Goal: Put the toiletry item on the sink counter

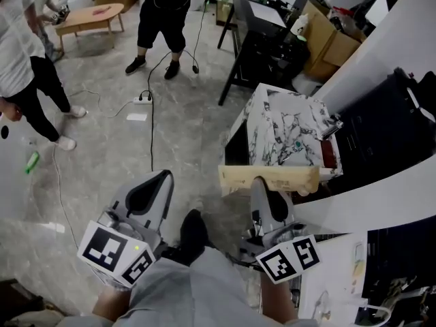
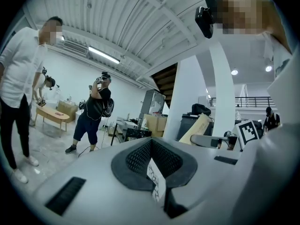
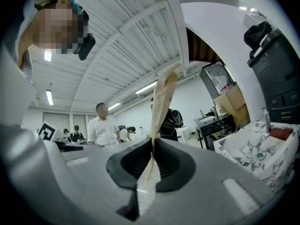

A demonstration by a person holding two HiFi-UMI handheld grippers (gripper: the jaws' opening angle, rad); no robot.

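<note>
Fingers on the left gripper (image 2: 152, 145) are pressed together with nothing of the task's in them. Only a small white printed slip (image 2: 157, 181) shows at the seam, and I cannot tell whether it is a label or a scrap. That hand hangs over bare floor, left of the person's shoe (image 1: 193, 231), so it could not catch anything that falls. A cable (image 1: 151, 125) runs across the floor ahead and could snag a foot on a careless step toward the counter. On the right gripper (image 3: 152, 146) the fingers are clamped on the packet (image 1: 269, 178), a flat tan one pinched at a thin edge. It lies crosswise in front of the jaws, just at the near edge of the marble sink counter (image 1: 272, 121). With so little held, its long ends could sag or swivel in the pinch. If it comes in low, its far edge could strike the counter's rim and be levered out. If it is let go too soon, it would lie half off the edge and likely tip to the floor. Pushed too far right, it may knock the red thing (image 1: 329, 154) at the counter's corner.
</note>
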